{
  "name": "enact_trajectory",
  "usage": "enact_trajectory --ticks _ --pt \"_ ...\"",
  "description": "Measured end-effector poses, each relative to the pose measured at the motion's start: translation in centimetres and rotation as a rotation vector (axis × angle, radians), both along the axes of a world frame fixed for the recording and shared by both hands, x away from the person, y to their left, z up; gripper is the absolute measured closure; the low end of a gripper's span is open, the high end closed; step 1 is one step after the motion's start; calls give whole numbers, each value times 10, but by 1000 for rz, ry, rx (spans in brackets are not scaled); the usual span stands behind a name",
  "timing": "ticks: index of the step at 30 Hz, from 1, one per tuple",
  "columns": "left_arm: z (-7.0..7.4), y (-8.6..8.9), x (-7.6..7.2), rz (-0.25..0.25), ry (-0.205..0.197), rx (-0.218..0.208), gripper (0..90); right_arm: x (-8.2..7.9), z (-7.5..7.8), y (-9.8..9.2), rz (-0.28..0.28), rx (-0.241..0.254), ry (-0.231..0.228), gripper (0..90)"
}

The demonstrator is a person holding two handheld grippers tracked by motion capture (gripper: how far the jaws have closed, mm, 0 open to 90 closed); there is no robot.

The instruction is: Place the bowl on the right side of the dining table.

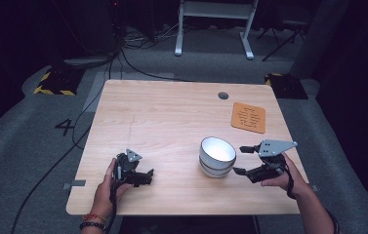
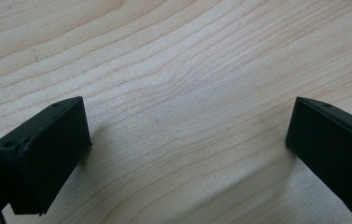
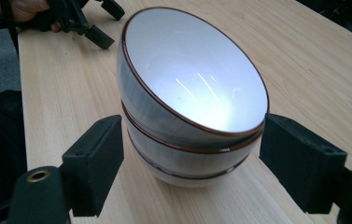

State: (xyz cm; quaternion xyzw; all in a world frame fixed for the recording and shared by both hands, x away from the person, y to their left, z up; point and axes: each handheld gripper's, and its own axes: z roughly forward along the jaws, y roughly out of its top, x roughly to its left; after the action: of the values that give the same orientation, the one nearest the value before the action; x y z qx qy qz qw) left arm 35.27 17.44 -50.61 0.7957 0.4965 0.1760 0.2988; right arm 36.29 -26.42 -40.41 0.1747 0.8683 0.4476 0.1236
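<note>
Where the high view looks down on the wooden table (image 1: 172, 117), two stacked bowls (image 1: 216, 157) sit at about four o'clock from its centre; the right gripper (image 1: 240, 160) is just beside them at three o'clock, jaws spread. An orange mat (image 1: 248, 117) lies at one o'clock.

Left gripper view: the left gripper (image 2: 183, 154) gapes over bare wood.

Right gripper view: the bowls stand between the parted jaws, untouched.
</note>
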Motion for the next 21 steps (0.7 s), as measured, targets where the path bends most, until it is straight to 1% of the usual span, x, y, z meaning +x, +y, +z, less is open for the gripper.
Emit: enact_trajectory --ticks 1,3,9,16,18,19,20,21 --pt "0 0 0 1 0 -1 0 0 2 2 6 -8 -3 219" --pt "0 0 0 1 0 -1 0 0 3 5 18 -5 -10 221" --pt "0 0 0 0 0 -2 0 0 4 18 48 -27 -1 223" --pt "0 0 0 0 0 0 0 3 6 29 75 -22 5 233" --pt "0 0 0 -1 1 -1 0 3 6 31 78 -29 5 233" --pt "0 0 0 -1 1 -1 0 4 7 35 94 -26 8 235" --pt "0 0 0 -1 1 -1 0 4 7 35 94 -26 8 235" --pt "0 0 0 -1 1 -1 0 5 6 39 102 -29 12 236"
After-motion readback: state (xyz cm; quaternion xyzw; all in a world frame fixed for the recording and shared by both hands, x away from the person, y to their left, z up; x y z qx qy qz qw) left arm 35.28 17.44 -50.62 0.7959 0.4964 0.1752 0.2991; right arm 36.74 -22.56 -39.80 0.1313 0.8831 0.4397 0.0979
